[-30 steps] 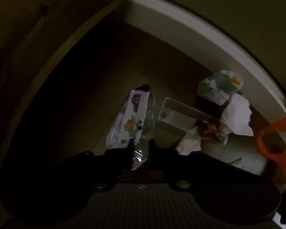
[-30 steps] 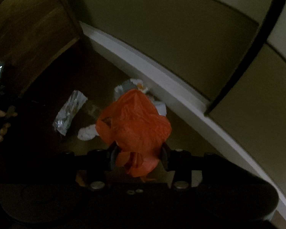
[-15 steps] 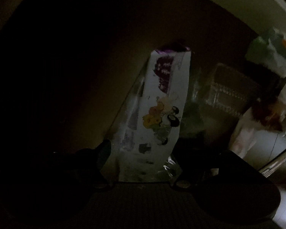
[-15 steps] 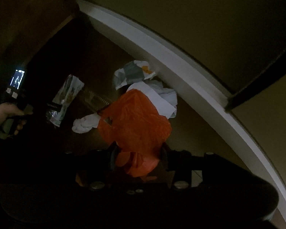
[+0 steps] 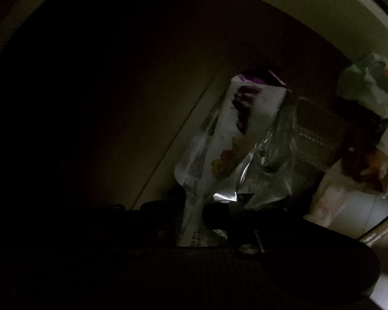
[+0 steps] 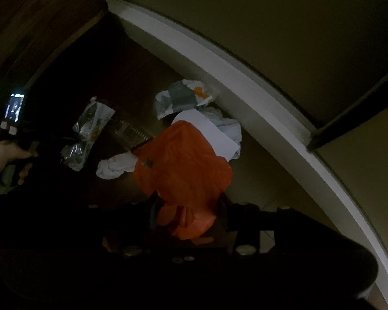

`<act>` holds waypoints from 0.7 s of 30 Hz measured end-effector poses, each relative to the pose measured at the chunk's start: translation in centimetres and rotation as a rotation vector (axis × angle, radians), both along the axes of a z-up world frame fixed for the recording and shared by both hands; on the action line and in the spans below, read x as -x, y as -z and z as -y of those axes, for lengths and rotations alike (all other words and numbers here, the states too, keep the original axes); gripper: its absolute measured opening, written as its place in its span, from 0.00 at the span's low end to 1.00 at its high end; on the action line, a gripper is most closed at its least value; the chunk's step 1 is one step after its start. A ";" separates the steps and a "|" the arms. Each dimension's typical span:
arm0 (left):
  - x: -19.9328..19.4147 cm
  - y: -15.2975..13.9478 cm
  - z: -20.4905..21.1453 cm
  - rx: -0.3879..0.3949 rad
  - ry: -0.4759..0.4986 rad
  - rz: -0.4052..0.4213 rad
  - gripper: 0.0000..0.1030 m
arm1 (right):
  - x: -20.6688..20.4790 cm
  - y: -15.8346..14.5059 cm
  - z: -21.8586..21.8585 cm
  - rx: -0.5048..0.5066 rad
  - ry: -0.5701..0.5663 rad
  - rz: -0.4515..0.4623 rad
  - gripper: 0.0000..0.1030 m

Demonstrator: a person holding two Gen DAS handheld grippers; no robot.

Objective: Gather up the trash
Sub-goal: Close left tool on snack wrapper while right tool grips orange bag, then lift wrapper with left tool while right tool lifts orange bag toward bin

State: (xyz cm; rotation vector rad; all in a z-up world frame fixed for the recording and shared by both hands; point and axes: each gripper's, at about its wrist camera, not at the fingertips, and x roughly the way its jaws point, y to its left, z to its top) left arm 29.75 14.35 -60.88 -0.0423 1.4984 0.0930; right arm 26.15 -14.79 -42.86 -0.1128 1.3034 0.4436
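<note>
Pinching foil wrapper w/ left gripper; right gripper grips orange bag.

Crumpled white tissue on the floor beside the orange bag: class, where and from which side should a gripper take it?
Grip the crumpled white tissue across its bunched middle, coming from above on its open left side; the orange bag overlaps its right end.

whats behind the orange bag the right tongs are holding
Behind the orange plastic bag show a white paper sheet, a crumpled wrapper and a white tissue; whatever lies directly under it is covered.
</note>
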 end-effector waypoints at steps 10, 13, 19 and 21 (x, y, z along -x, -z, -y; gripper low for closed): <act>2.0 -14.2 0.8 0.002 -0.042 0.091 0.11 | 1.8 -9.3 -0.5 -0.075 0.037 0.121 0.41; 2.8 -20.5 0.7 0.011 -0.040 0.148 0.11 | 2.8 -13.7 -0.5 -0.111 0.044 0.177 0.41; 6.1 -32.7 1.2 0.008 -0.031 0.267 0.11 | 5.7 -22.5 -0.5 -0.174 0.044 0.295 0.41; 7.4 -36.4 1.1 0.016 -0.031 0.301 0.11 | 6.8 -25.4 -0.6 -0.195 0.039 0.338 0.41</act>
